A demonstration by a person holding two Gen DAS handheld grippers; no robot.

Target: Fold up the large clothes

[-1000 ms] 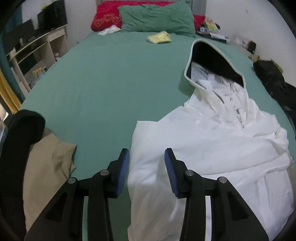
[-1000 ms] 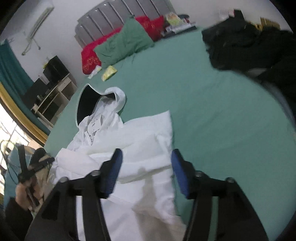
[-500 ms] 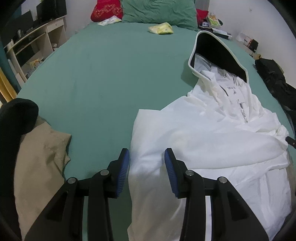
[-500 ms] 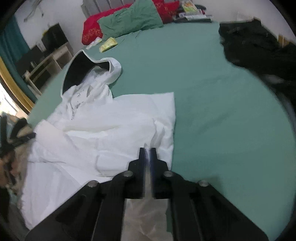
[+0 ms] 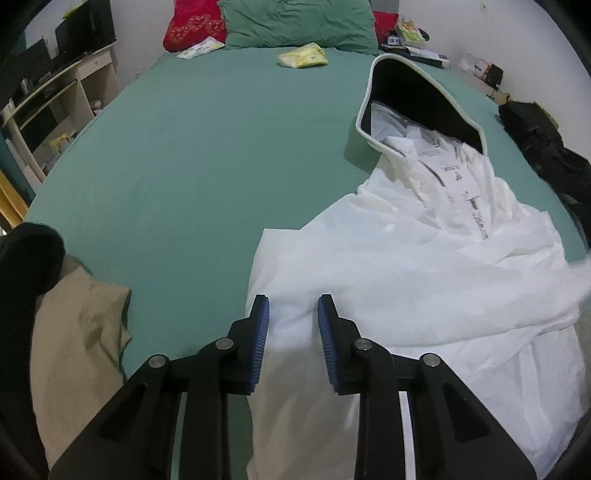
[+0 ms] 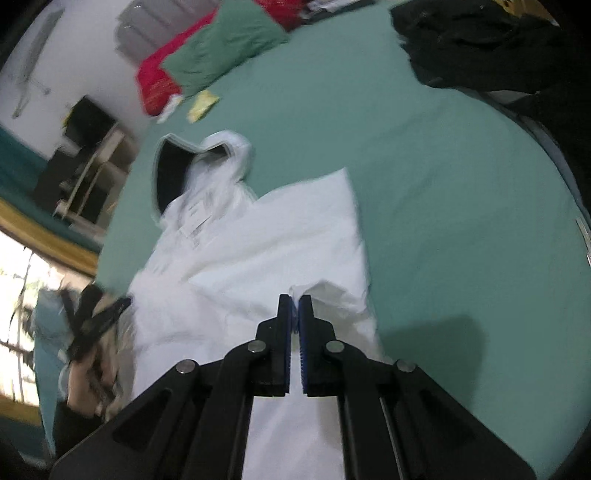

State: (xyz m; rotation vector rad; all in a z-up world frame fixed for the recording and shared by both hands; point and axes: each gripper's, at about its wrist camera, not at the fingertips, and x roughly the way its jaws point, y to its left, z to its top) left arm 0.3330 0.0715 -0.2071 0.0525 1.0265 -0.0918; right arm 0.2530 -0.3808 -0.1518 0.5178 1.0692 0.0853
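A white hooded jacket (image 5: 424, 266) with a black-lined hood (image 5: 413, 99) lies on the green bed sheet (image 5: 207, 147), hood toward the pillows. My left gripper (image 5: 293, 310) is open, its blue pads straddling the jacket's near left part, just above the fabric. In the right wrist view the jacket (image 6: 258, 258) lies below my right gripper (image 6: 294, 301), which is shut on a raised pinch of its right-hand fabric. The left gripper shows there at the left (image 6: 96, 321).
A tan garment (image 5: 74, 343) and a black one (image 5: 26, 266) lie at the near left. A black clothes pile (image 6: 498, 48) sits at the far right. Green pillow (image 5: 295, 22), red pillow (image 5: 192, 26) and a yellow packet (image 5: 303, 59) lie at the head; shelves (image 5: 48, 110) stand left.
My right gripper closed from wide open onto the jacket fabric and has lifted it a little. My left gripper narrowed slightly and moved a bit rightward over the jacket.
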